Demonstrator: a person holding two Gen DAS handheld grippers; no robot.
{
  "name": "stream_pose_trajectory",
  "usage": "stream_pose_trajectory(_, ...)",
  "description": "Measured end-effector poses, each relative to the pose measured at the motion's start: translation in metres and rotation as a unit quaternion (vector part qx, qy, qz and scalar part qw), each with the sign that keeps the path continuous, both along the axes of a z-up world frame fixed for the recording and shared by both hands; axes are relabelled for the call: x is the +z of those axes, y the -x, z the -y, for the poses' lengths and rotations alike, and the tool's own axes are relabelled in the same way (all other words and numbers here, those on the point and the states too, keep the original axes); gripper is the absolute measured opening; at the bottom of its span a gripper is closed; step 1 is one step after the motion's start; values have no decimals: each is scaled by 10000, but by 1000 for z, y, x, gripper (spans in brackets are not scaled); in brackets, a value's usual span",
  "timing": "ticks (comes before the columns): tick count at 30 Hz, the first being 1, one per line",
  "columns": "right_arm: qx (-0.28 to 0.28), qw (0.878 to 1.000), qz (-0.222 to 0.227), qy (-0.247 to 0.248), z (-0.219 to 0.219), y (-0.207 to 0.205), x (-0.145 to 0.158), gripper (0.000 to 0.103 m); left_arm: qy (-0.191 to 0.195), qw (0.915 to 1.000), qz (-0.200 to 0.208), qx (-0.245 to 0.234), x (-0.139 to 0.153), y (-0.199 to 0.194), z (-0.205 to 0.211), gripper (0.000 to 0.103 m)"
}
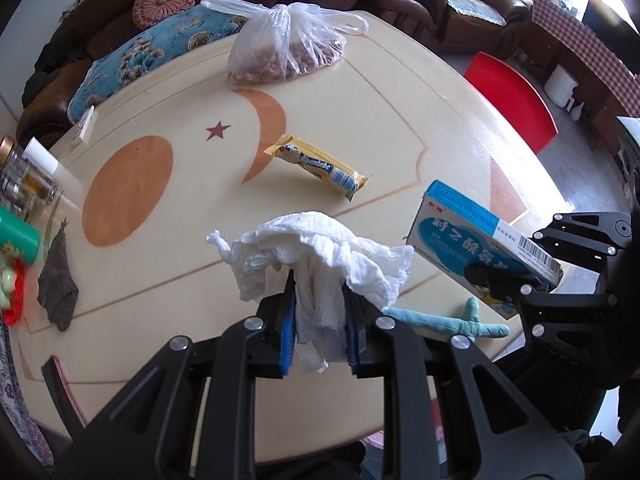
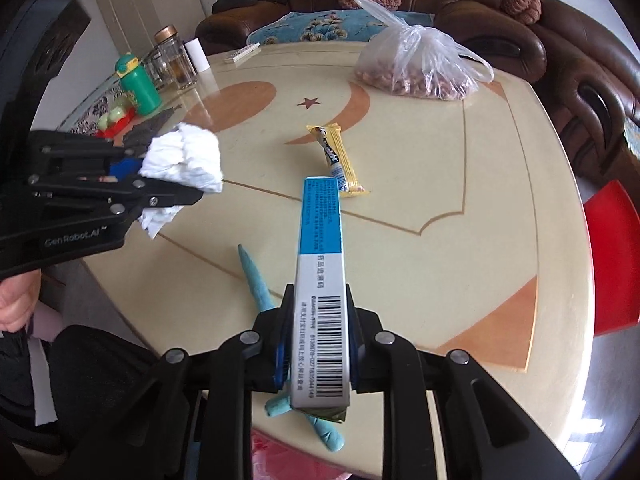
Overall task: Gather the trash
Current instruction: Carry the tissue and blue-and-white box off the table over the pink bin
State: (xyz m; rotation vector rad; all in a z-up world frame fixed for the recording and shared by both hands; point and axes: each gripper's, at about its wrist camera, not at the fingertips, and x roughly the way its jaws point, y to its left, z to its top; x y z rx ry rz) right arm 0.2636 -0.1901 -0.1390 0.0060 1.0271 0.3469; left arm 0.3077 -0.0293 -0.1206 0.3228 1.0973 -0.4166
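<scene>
Crumpled white tissue (image 1: 316,256) sits clamped between the blue pads of the left gripper (image 1: 320,320), jaws closed onto it, the bulk of the paper spilling over the fingertips and a tail hanging below. The tissue is off the table (image 1: 400,112), held above its near edge. In the right wrist view the same wad (image 2: 186,158) bulges out past the left gripper (image 2: 172,194).

To the right, the right gripper (image 2: 320,340) is closed on a blue-and-white medicine box (image 2: 320,280), gripped near its barcoded end, the blue end pointing away from the fingers. The box is raised clear of the table surface (image 2: 480,200). From the left wrist view the box (image 1: 476,240) tilts upward out of the right gripper (image 1: 504,284).

Beyond both grippers, a yellow candy wrapper (image 1: 320,166) lies flat on the table, well apart from both sets of fingers, near the orange crescent inlay (image 1: 268,128). A knotted clear plastic bag of nuts (image 1: 288,48) rests at the far edge. A teal plush starfish (image 1: 460,320) lies at the near edge, under the box. A grey cloth (image 1: 58,280) lies at the far left.
</scene>
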Motion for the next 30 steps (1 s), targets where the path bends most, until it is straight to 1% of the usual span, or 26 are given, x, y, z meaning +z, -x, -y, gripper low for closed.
stream_pose_trajectory(4, -8, 10000, 91, 29, 0, 8, 9, 21, -33, 10000, 47, -20, 4, 9, 0, 21)
stream_pose_trajectory(13, 17, 9995, 322, 60, -6, 28, 36, 21, 28, 9998, 176, -97, 20, 33, 0, 21)
stream_pose_trajectory(19, 58, 9987, 494, 128, -13, 55, 55, 21, 51, 9996, 236, -136, 28, 55, -1, 21)
stream_pose_trajectory(21, 63, 9986, 512, 138, -14, 59, 57, 21, 66, 9995, 260, -166, 30, 63, -1, 21)
stream_pose_trajectory(24, 42, 9981, 591, 137, -16, 76, 65, 21, 85, 9993, 277, -216, 32, 77, -1, 21)
stream_pose_trajectory(30, 6, 9981, 607, 124, -17, 105, 69, 21, 114, 9991, 278, -301, 35, 104, 0, 21)
